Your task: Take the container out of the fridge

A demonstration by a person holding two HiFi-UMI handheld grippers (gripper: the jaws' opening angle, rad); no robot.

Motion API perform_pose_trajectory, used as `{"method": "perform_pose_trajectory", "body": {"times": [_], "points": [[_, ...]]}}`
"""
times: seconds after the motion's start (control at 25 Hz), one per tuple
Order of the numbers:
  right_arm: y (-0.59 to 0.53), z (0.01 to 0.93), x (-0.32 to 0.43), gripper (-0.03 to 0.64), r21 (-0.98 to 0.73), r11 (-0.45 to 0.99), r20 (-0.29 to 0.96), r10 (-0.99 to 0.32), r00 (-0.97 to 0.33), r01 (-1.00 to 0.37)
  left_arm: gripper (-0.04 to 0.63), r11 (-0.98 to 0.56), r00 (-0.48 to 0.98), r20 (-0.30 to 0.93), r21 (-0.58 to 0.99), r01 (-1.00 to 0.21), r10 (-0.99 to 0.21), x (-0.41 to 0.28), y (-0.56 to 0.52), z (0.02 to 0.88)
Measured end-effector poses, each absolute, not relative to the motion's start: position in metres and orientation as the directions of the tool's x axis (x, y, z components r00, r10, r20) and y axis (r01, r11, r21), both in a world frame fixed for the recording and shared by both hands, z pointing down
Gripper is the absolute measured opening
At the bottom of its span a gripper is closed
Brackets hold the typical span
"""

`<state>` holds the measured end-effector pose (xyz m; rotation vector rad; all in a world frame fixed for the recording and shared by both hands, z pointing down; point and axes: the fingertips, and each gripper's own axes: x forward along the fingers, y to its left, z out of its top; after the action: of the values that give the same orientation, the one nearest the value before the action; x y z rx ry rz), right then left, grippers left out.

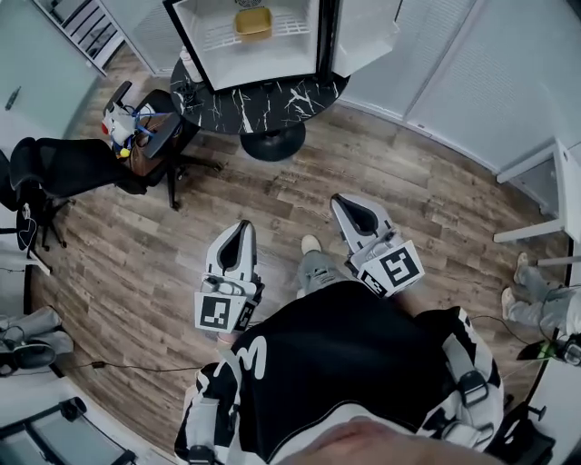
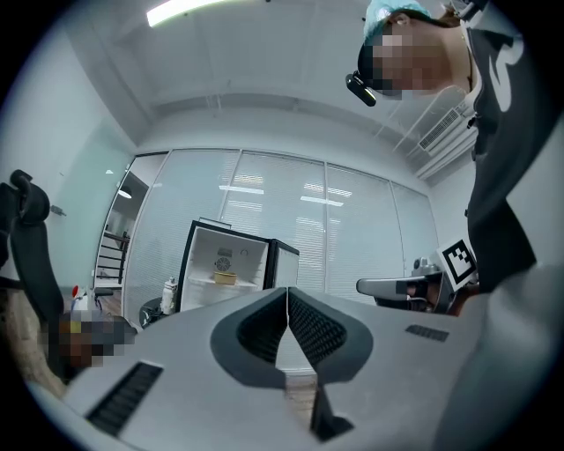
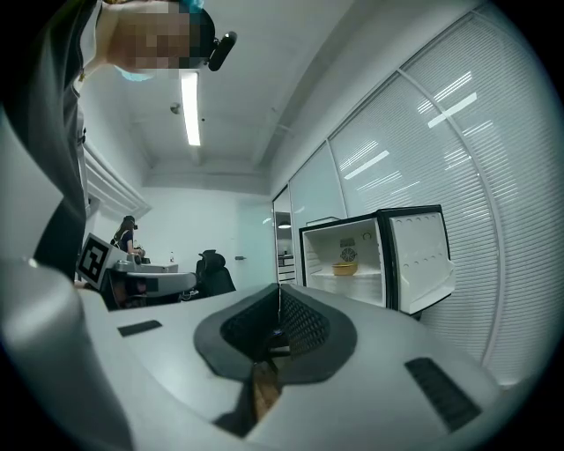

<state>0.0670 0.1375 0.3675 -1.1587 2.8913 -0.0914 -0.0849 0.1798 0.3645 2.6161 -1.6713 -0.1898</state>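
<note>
A small white fridge [image 1: 250, 41] stands with its door open on a round black marble table [image 1: 263, 95], far ahead of me. A yellow container [image 1: 253, 22] sits on the fridge's shelf; it is also in the left gripper view as the container [image 2: 224, 277] and in the right gripper view as the container [image 3: 345, 269]. My left gripper [image 1: 243, 227] and right gripper [image 1: 349, 204] are held close to my body above the wooden floor, well short of the table. Both point toward the fridge. Each is shut with nothing between its jaws: left gripper [image 2: 287, 295], right gripper [image 3: 280, 295].
A black office chair [image 1: 82, 168] with small items on its seat stands left of the table. The fridge door [image 1: 363, 36] swings out to the right. A white table leg and frame [image 1: 540, 195] and a seated person's feet [image 1: 531, 291] are at the right. Glass walls with blinds [image 2: 291, 220] stand behind the fridge.
</note>
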Motion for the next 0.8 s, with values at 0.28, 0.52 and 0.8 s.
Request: {"method": "perform_pose_trajectory", "body": {"times": [0.28, 0.52, 0.8], "points": [[0.101, 0.36, 0.058, 0.011, -0.051, 0.733, -0.026, -0.68, -0.733, -0.678, 0.009, -0.425, 0.416, -0.103, 0.089, -0.901, -0.903, -0.089, 0.14, 0.356], [0.07, 0.363, 0.058, 0.011, -0.058, 0.728, -0.018, -0.685, -0.728, -0.683, 0.009, -0.428, 0.417, -0.123, 0.078, -0.901, -0.901, -0.091, 0.108, 0.352], [0.03, 0.359, 0.058, 0.011, -0.073, 0.722, -0.035, -0.691, -0.722, -0.688, 0.009, -0.432, 0.424, -0.1, 0.07, -0.899, -0.9, -0.089, 0.071, 0.35]]}}
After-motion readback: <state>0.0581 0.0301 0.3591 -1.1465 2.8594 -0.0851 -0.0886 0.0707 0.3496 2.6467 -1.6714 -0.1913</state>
